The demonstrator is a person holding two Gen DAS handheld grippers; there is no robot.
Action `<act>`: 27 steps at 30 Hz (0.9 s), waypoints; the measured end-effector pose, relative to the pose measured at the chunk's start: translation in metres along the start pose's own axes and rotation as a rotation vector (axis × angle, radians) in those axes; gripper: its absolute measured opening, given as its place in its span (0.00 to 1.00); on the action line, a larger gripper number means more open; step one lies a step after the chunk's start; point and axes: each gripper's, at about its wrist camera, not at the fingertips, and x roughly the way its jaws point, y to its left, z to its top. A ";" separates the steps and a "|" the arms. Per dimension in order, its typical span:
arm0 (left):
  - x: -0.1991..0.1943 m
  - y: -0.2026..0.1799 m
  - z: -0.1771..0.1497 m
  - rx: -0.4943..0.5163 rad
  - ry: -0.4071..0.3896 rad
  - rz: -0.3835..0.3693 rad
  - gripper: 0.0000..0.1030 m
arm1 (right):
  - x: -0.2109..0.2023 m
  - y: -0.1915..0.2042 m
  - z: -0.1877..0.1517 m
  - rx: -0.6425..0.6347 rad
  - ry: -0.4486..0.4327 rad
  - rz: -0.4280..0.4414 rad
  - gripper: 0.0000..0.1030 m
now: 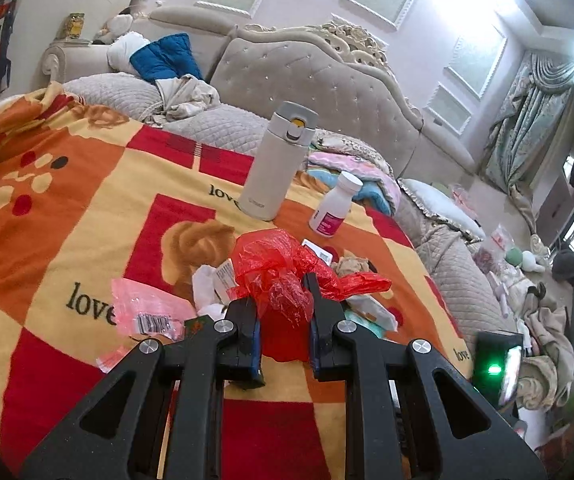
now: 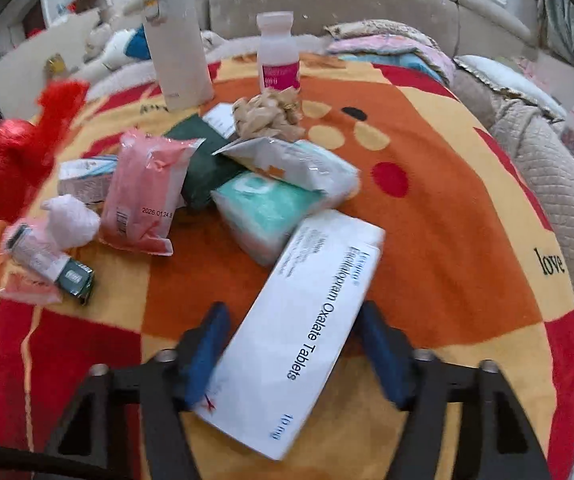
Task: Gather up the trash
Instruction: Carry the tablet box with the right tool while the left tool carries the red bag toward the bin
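Left hand-held gripper [image 1: 283, 300] clenched on a red bag [image 1: 283, 268], crumpled plastic bunched between the blue pads and raised above the blanket [image 1: 67, 208]. In the right wrist view the same bag shows at the far left edge, blurred. Right hand-held gripper [image 2: 293, 324] straddles a white tablet box [image 2: 299, 320] that lies slantwise on the blanket; the left pad sits against the box edge, the right pad just beside the other edge, contact there blurred, so a firm grasp cannot be told. No earlier view to compare. Trash lies in a loose heap on the bed, just beyond the box: a teal tissue pack [image 2: 263, 212] touching the box's far end, a white torn wrapper [image 2: 287, 160] lying over the pack, a dark green packet [image 2: 203, 160] behind it, a pink wrapper [image 2: 143, 192] with a printed date, a pink tissue wad [image 2: 71, 216], a small carton [image 2: 47, 264] at the left, and a crumpled brown paper [image 2: 267, 112] at the back. Behind the heap stand a white flask [image 1: 275, 160] and a pill bottle [image 1: 335, 208] with a pink label, both upright, near each other but apart. Headboard [image 1: 327, 72] and folded bedding beyond. The heap lies between the right gripper and the two standing bottles.
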 end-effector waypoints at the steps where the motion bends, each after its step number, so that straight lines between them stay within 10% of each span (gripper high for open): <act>1: 0.001 -0.002 -0.001 0.004 0.010 -0.007 0.15 | -0.004 -0.007 -0.003 -0.003 -0.005 0.034 0.50; 10: 0.010 -0.044 -0.021 0.163 0.073 -0.063 0.15 | -0.056 -0.078 -0.039 -0.076 -0.137 0.344 0.44; 27: -0.003 -0.109 -0.070 0.318 0.090 -0.101 0.15 | -0.109 -0.141 -0.056 0.043 -0.306 0.397 0.42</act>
